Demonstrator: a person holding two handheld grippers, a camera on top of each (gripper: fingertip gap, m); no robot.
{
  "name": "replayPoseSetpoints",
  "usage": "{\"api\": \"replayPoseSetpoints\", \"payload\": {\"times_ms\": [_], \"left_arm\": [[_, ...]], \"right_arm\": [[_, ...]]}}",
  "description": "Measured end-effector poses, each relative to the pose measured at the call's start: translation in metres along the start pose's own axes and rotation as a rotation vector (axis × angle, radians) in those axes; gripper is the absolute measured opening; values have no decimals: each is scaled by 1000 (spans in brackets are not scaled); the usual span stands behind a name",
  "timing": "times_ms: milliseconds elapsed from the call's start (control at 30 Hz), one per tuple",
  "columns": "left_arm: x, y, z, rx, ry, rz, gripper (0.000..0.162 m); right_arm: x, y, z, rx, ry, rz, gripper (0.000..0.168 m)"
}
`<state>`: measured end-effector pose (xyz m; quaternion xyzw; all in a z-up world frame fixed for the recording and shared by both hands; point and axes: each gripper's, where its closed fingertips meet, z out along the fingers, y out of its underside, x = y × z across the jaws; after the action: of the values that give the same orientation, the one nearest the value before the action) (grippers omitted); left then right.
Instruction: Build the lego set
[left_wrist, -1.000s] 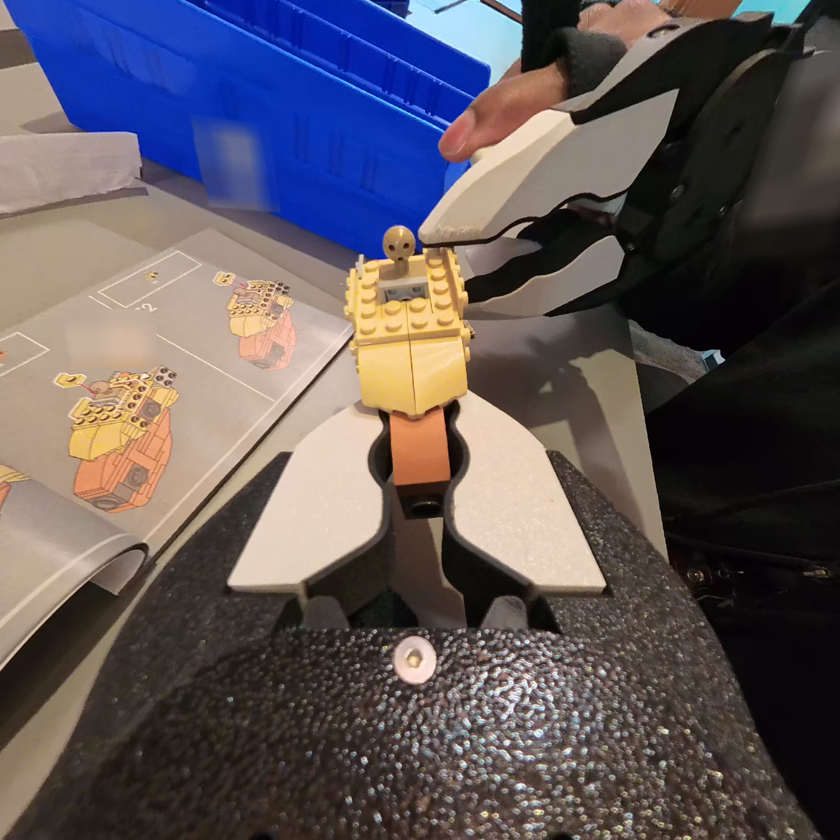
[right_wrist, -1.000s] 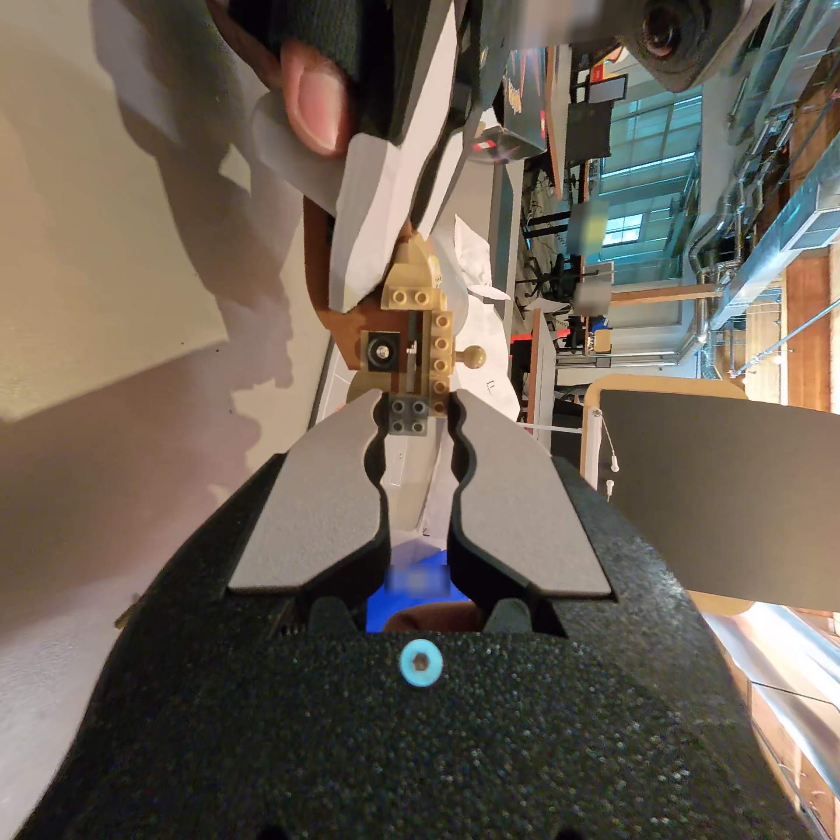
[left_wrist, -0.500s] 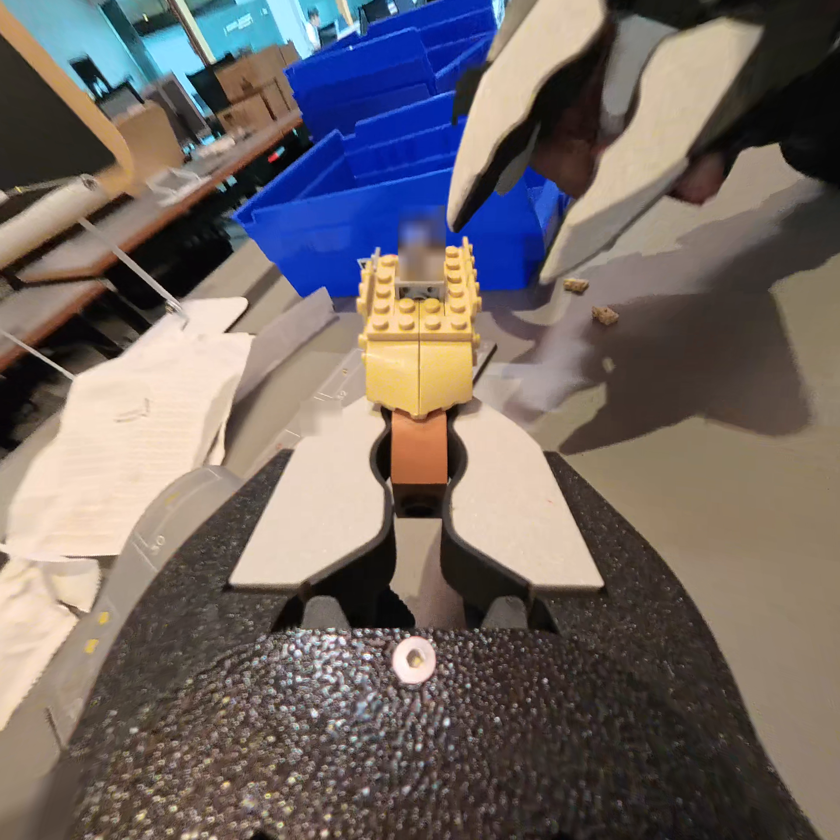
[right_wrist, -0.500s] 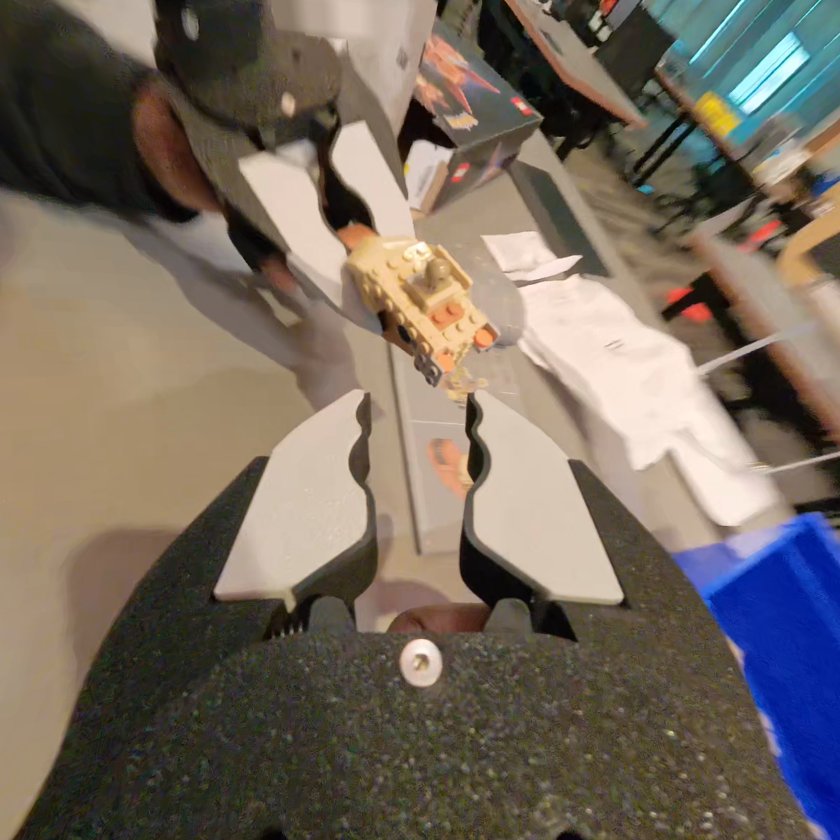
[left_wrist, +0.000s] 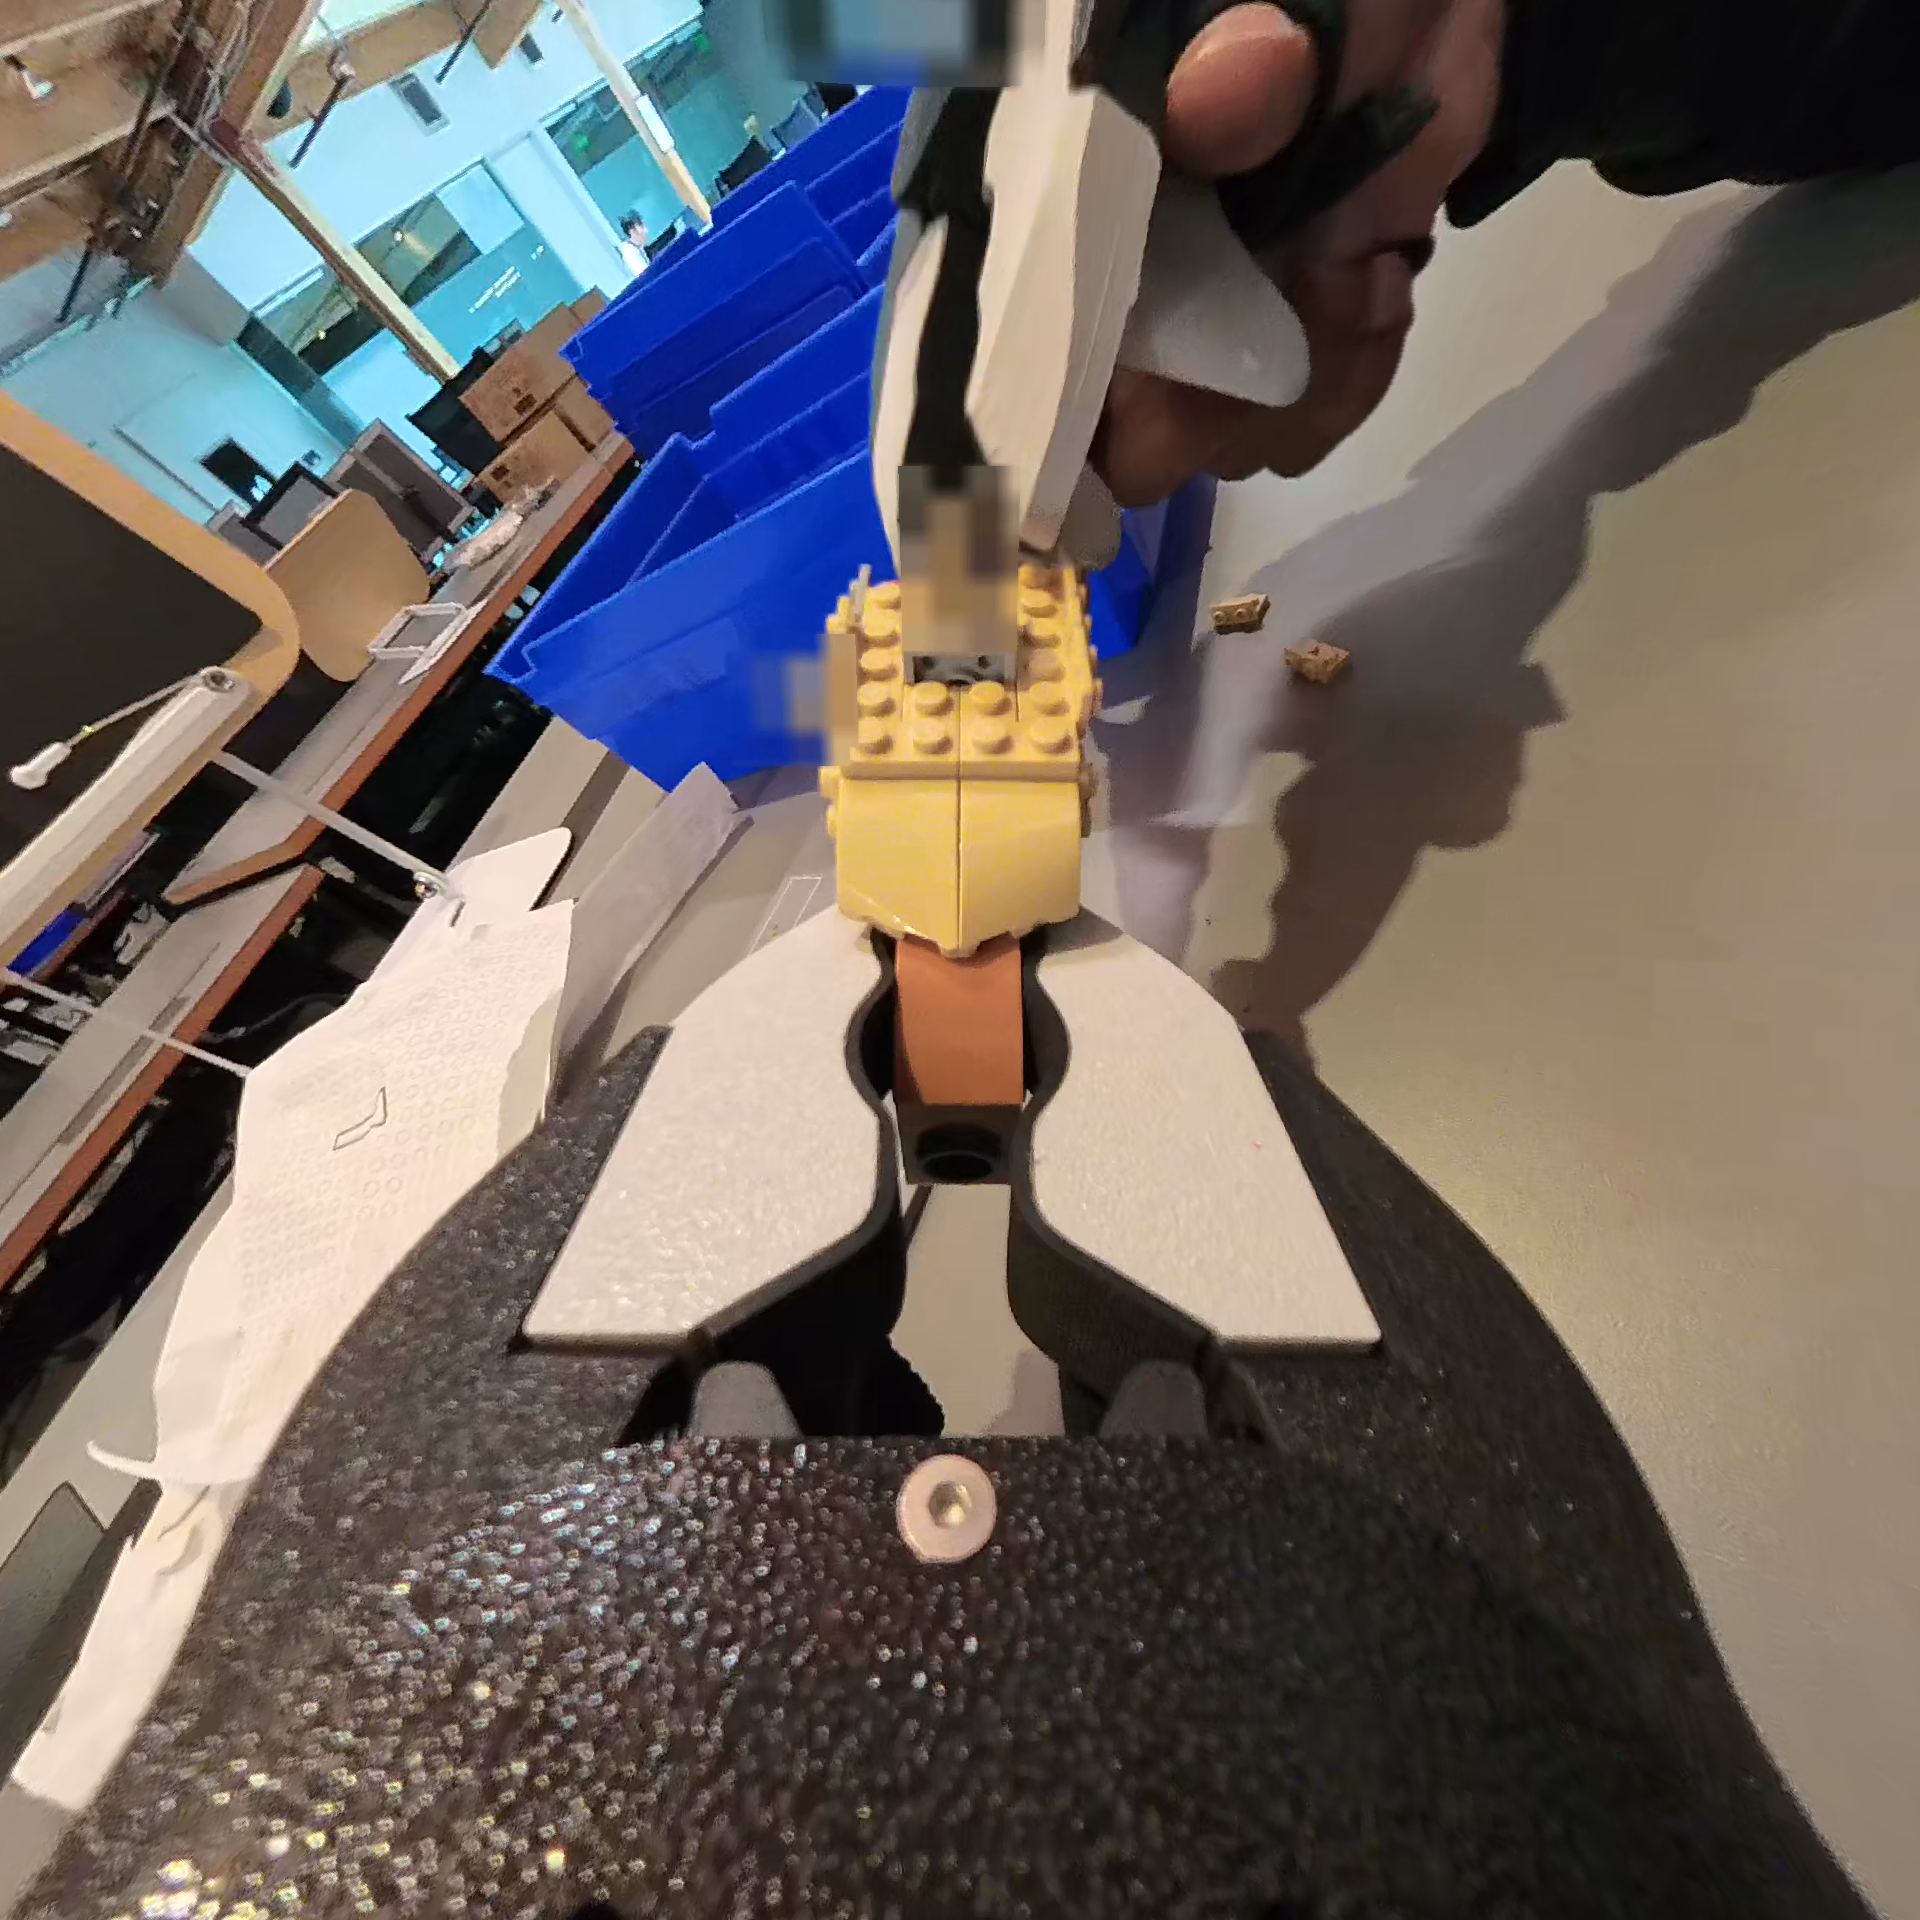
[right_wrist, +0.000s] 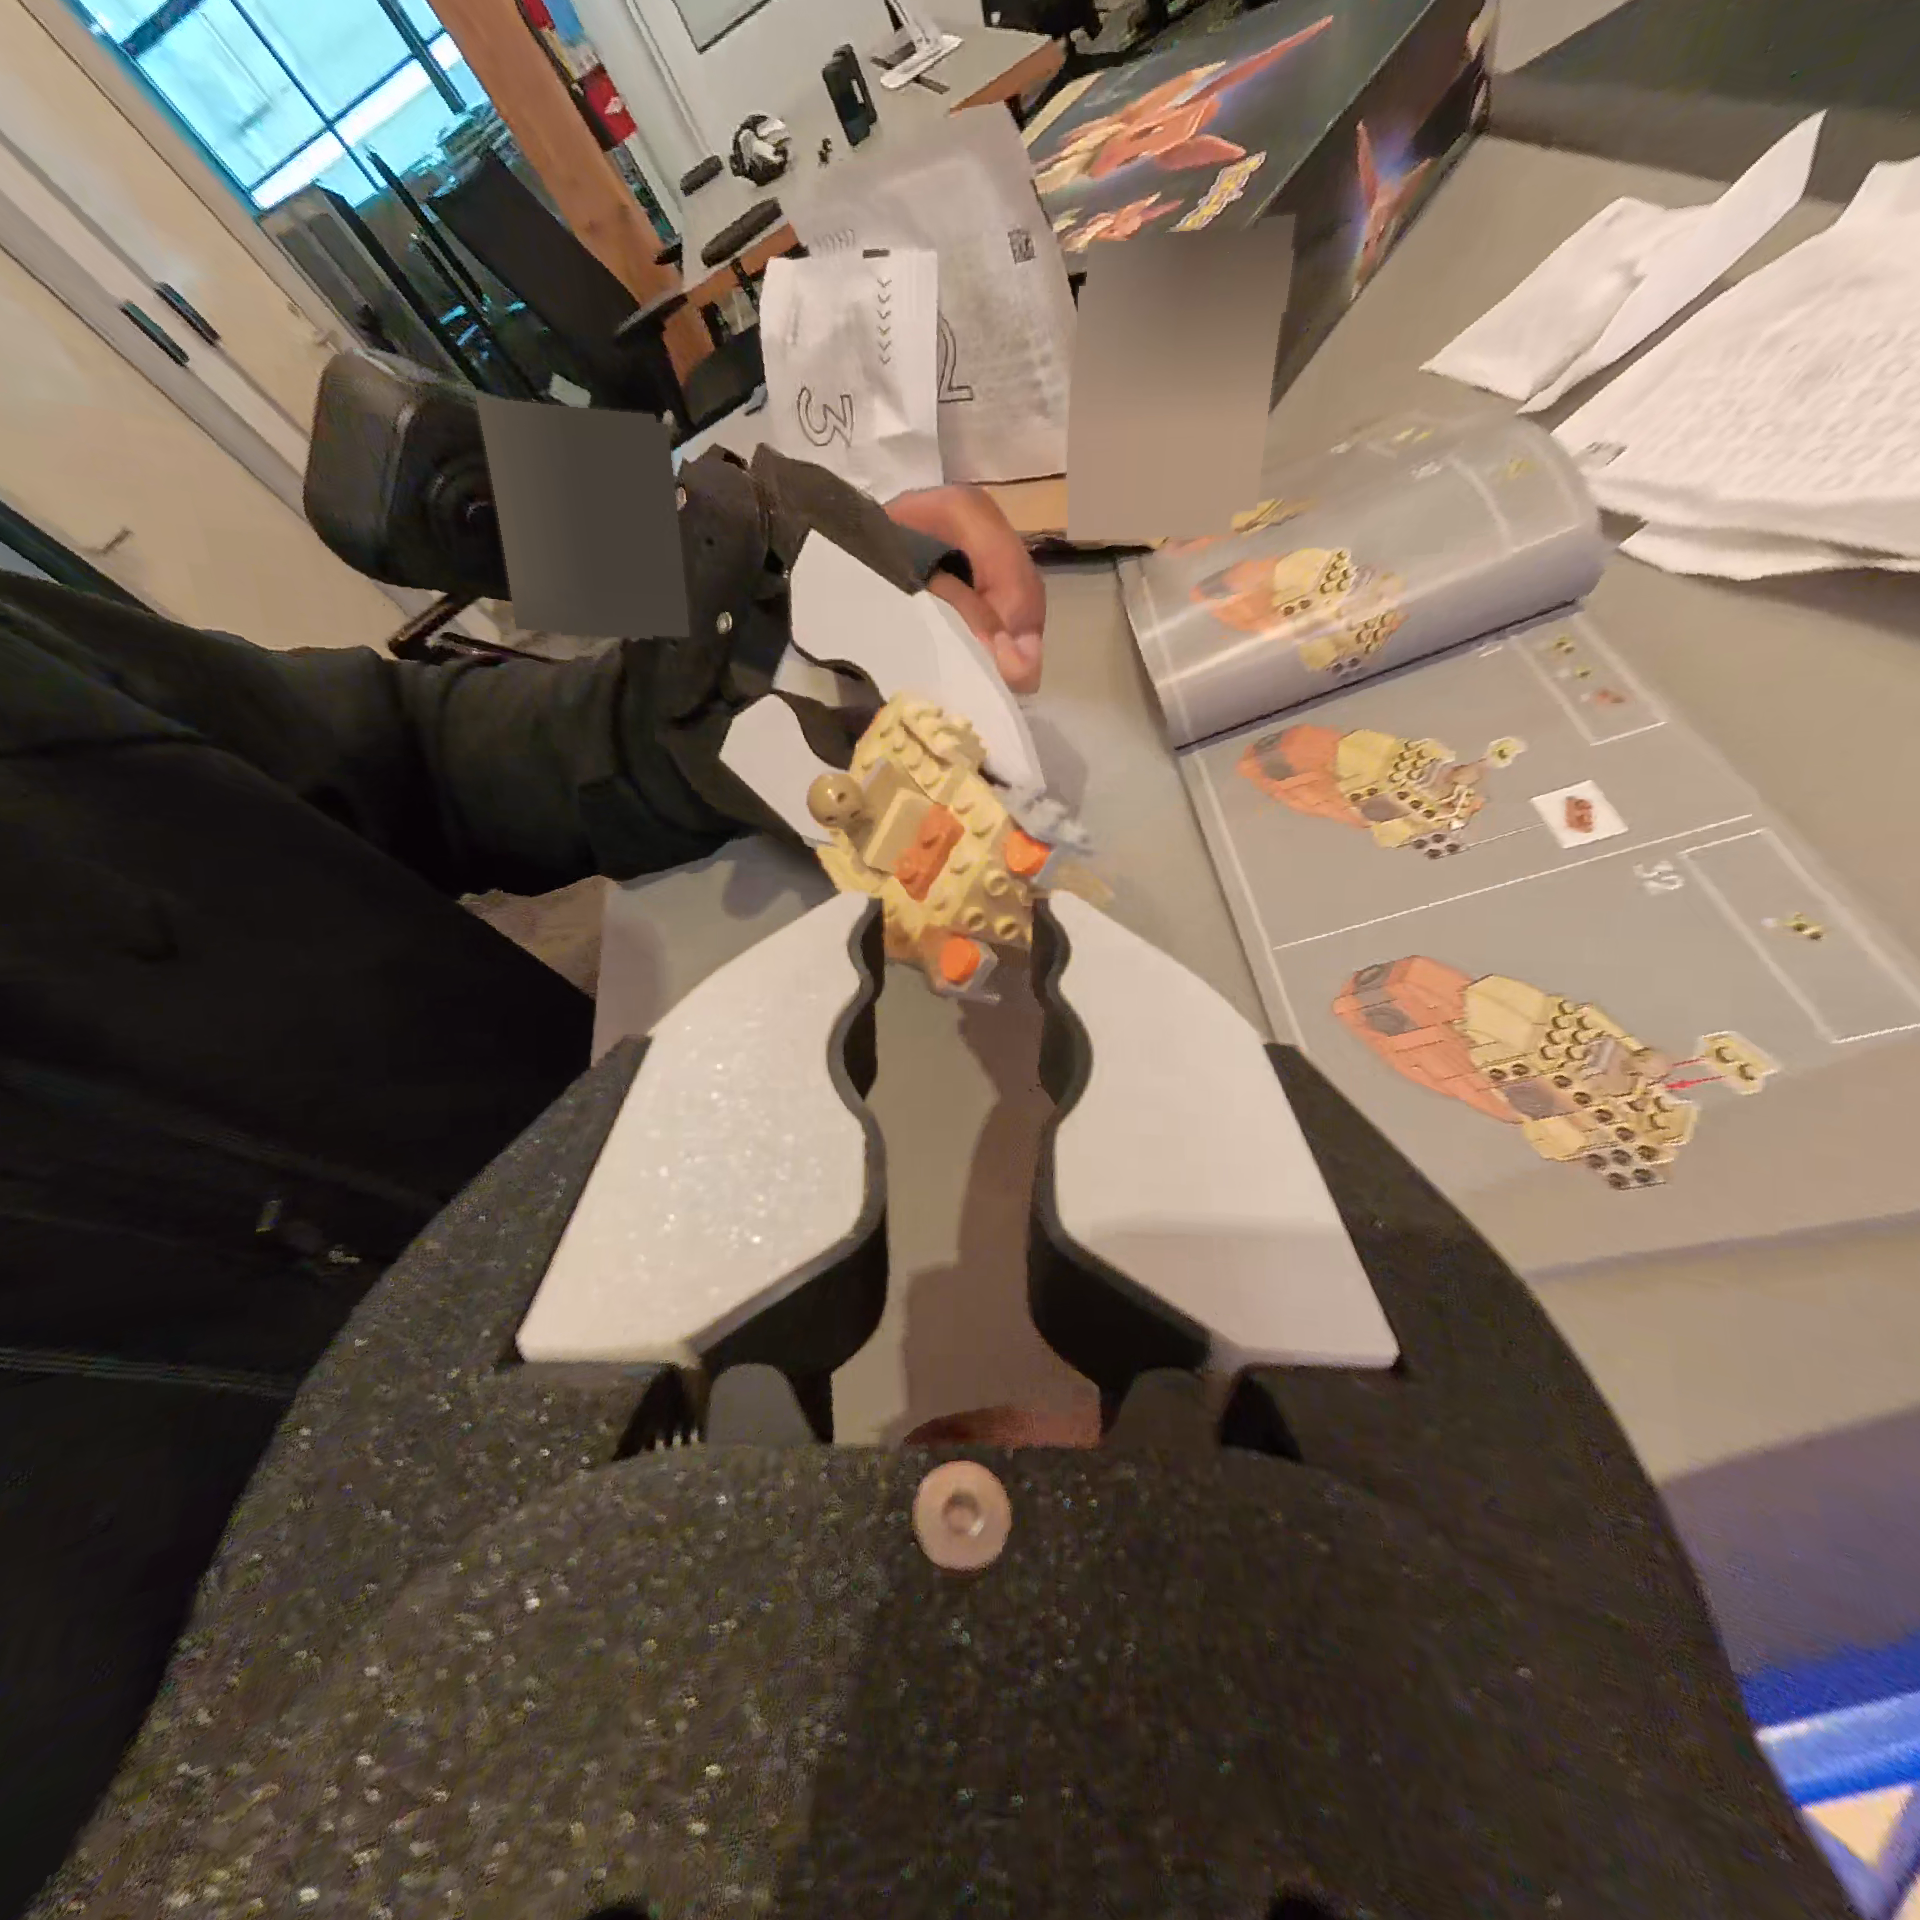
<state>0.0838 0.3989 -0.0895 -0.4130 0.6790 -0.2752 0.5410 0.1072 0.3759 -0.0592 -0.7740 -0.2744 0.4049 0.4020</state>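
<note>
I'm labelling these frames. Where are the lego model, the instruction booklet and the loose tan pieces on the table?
lego model (left_wrist: 961, 842): left wrist view, on its rounded yellow front.
instruction booklet (right_wrist: 1475, 894): right wrist view, on the open grey page.
loose tan pieces (left_wrist: 1315, 659): left wrist view, on the nearer piece.

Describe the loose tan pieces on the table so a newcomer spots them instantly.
Start at the blue bins along the grey table. Just right of the nearest bin's corner lie two small tan lego pieces. Unlike the tan model clamped in the left gripper, they lie loose.
</note>
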Motion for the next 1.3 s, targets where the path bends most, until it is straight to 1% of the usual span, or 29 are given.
{"api": "replayPoseSetpoints", "payload": {"times_ms": [300, 467, 900, 1067, 1133, 1167, 1200, 1300], "left_arm": [[2, -3, -1, 12, -6, 50, 18], [1, -3, -1, -2, -36, 101, 18], [-3, -13, -7, 52, -55, 61, 18], [-3, -11, -5, 42, -41, 25, 18], [-1, -9, -3, 39, -5, -30, 18], [0, -7, -2, 33, 11, -56, 18], [3, -4, -1, 15, 35, -85, 18], [14, 13, 3, -68, 138, -190, 18]], "right_arm": [[-3, 4, 2, -6, -56, 65, 24], [-3, 6, 2, -3, -53, 68, 22], [-9, -3, 1, 19, 33, -67, 20], [-6, -5, 1, 44, 64, -50, 20], [-6, -3, 0, 47, 53, -33, 25], [-6, -2, -2, 59, 49, -21, 44], [-4, -1, -5, 64, 61, -14, 54], [-6, 11, -18, 62, 52, -27, 52]]}}
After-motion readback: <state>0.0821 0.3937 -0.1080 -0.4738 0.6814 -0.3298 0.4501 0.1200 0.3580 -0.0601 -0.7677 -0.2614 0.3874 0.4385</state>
